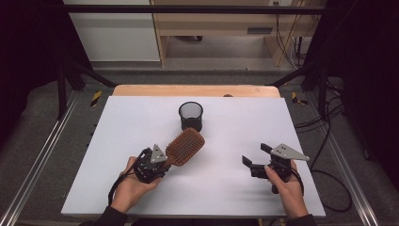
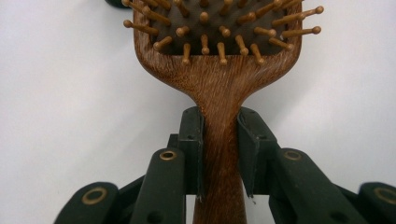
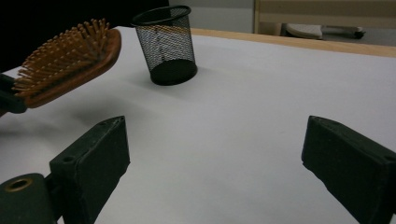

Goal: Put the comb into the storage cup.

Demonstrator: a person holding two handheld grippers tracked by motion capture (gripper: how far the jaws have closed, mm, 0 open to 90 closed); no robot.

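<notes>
A wooden paddle hairbrush [image 1: 186,145] with pin bristles is lifted off the white table, its head pointing toward the black mesh cup [image 1: 190,116]. My left gripper [image 1: 165,162] is shut on the brush handle [image 2: 220,140]; both pads press its sides in the left gripper view. In the right gripper view the brush [image 3: 70,60] hangs above the table at the left, with the mesh cup [image 3: 166,44] just behind it. My right gripper [image 1: 254,155] rests at the right of the table, open, with nothing between its fingers [image 3: 93,158].
The white table surface [image 1: 235,127] has a wooden strip along its far edge. Black frame bars and cables flank both sides. A wooden shelf unit stands on the floor beyond the table.
</notes>
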